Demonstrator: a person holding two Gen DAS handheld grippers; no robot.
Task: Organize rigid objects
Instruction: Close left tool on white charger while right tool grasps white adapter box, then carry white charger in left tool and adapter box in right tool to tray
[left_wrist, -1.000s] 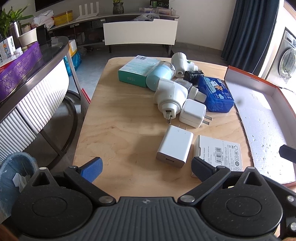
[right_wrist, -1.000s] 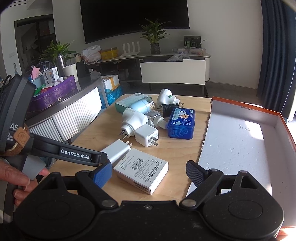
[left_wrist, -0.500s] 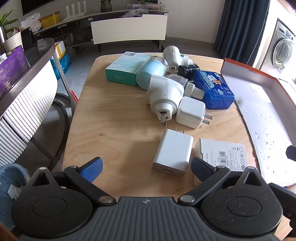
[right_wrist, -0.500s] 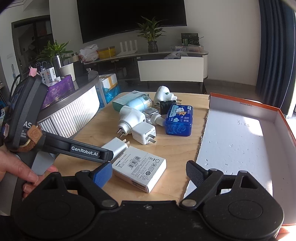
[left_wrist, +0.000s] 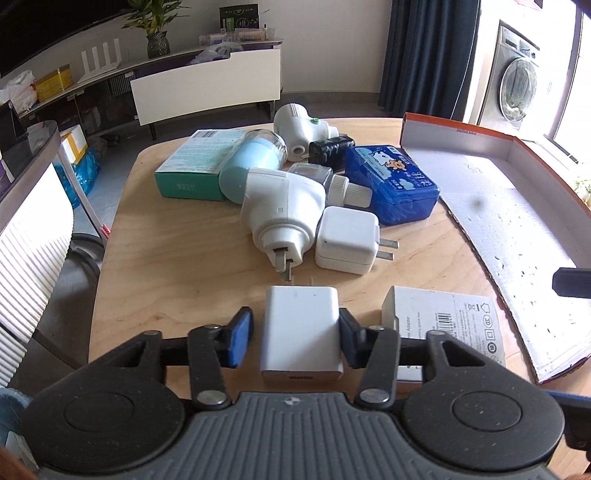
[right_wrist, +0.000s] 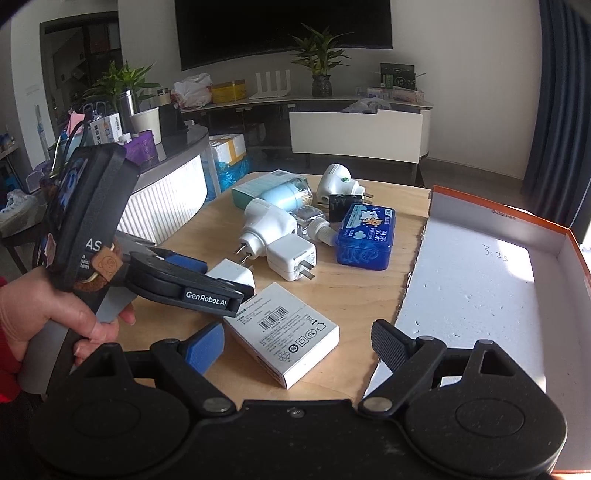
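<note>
Wooden table (left_wrist: 177, 280) carries everything. Along its right edge lies an open orange-rimmed box (right_wrist: 476, 280), white-lined, bare inside. Clustered mid-table: teal carton (left_wrist: 192, 166) with pale blue bottle (left_wrist: 251, 166) resting against it, blue tissue case (left_wrist: 395, 184), large white plug-in unit (left_wrist: 284, 210) prongs toward camera, square white charger (left_wrist: 347, 240) touching it, small black item (left_wrist: 328, 149) and another white plug-in (left_wrist: 299, 125) behind. White labelled carton (right_wrist: 284, 332) lies just beside the flat white adapter (left_wrist: 301, 328), crowding its right side. Left gripper (left_wrist: 295, 332) has closed to its narrowest around that adapter: right pad touching, left pad showing a slight gap. Right gripper (right_wrist: 297, 343) hangs spread wide, empty, over the carton.
</note>
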